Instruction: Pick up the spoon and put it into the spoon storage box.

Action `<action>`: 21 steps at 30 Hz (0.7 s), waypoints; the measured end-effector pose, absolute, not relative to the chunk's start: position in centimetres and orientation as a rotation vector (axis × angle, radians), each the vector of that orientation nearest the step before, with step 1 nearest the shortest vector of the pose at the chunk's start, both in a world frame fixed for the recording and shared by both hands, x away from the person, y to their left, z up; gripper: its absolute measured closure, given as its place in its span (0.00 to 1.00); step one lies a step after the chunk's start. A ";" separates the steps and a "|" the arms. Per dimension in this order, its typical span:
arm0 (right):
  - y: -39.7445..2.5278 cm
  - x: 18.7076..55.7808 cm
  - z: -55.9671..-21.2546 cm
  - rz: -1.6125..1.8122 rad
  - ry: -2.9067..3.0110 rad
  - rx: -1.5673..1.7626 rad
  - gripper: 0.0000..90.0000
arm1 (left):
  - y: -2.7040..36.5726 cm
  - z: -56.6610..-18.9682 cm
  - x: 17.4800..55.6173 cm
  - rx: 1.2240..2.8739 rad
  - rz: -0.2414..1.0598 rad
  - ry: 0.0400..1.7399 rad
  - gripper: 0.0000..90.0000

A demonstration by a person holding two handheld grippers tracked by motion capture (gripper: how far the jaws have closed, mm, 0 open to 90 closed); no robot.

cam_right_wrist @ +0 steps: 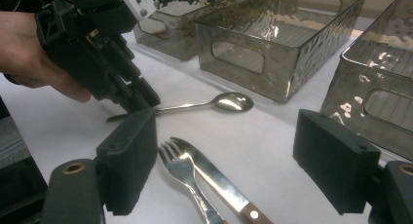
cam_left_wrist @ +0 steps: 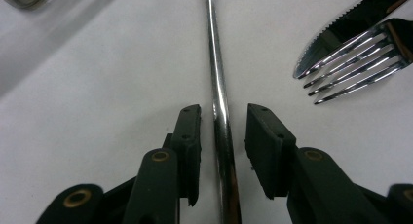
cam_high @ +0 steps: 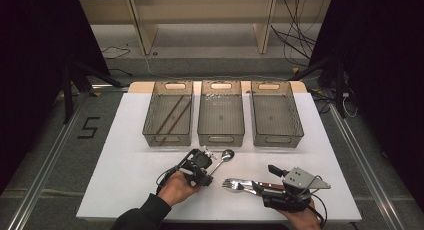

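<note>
Fingers (cam_left_wrist: 187, 146) of the left gripper (cam_left_wrist: 221, 136) stand parted on either side of the spoon (cam_left_wrist: 219, 107) handle, a narrow gap showing each side; no contact can be confirmed. The spoon's bowl is cut off at the top of the left gripper view. The spoon lies flat on the white table (cam_high: 125, 165), just in front of the middle bin (cam_high: 220, 115). The right gripper (cam_right_wrist: 234, 170) is wide open, holding nothing, with the fork (cam_right_wrist: 182, 173) and knife (cam_right_wrist: 219, 185) lying between its jaws; their handles run out of frame.
</note>
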State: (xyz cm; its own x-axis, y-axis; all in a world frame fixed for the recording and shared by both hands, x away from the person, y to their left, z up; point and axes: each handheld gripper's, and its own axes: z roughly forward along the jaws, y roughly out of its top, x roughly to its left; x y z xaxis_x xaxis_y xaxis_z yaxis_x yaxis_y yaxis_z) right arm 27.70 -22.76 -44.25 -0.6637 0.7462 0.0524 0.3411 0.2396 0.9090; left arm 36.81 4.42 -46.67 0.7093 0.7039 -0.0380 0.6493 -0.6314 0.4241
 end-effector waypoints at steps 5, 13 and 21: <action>-22.7 27.7 -44.3 1.399 2.129 0.995 0.28 | 4.1 -46.6 36.6 2.525 0.194 1.026 0.79; -22.7 27.7 -44.2 1.399 2.130 0.992 0.28 | 4.3 -46.6 37.1 2.526 0.173 1.040 0.87; -22.7 27.7 -44.2 1.401 2.130 0.991 0.28 | 4.6 -46.6 37.3 2.514 0.146 1.049 0.91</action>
